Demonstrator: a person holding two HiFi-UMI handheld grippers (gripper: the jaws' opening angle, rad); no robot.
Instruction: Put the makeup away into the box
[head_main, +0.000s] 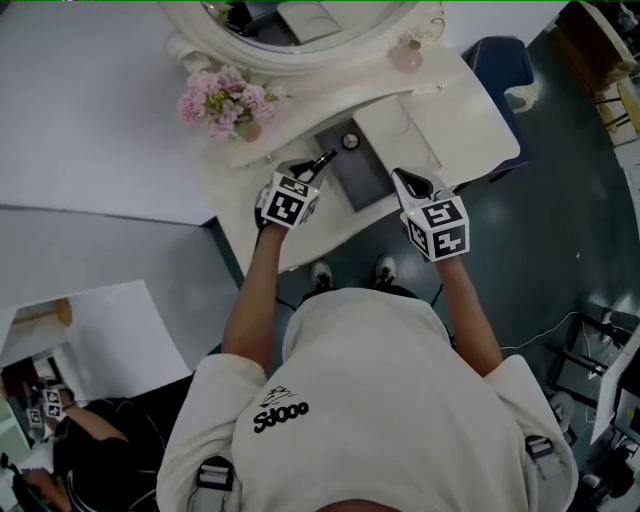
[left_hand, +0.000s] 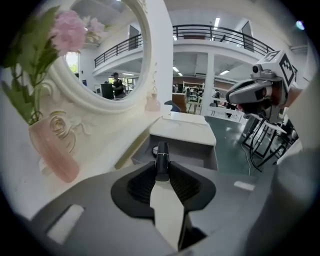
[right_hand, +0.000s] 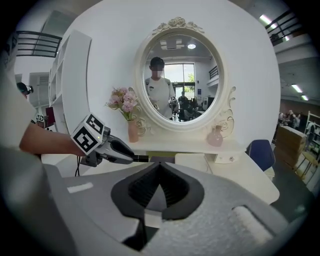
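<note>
My left gripper (head_main: 318, 168) is shut on a slim black makeup tube (head_main: 324, 160), which sticks out past the fingertips. In the left gripper view the tube (left_hand: 162, 159) points at the open grey box (left_hand: 200, 156) set into the white vanity table (head_main: 470, 120). A small round item (head_main: 350, 141) lies in the box's far corner. The left gripper (left_hand: 162, 169) hangs just short of the box's near left edge (head_main: 345, 185). To the right of the box my right gripper (head_main: 403, 178) is held over the table's front edge, jaws together and holding nothing (right_hand: 160, 166).
An oval mirror (right_hand: 182, 80) stands at the table's back. A pink vase of flowers (head_main: 225, 103) is left of the box and a small pink bottle (head_main: 407, 55) sits at the back right. A blue chair (head_main: 503, 62) stands by the table's right end.
</note>
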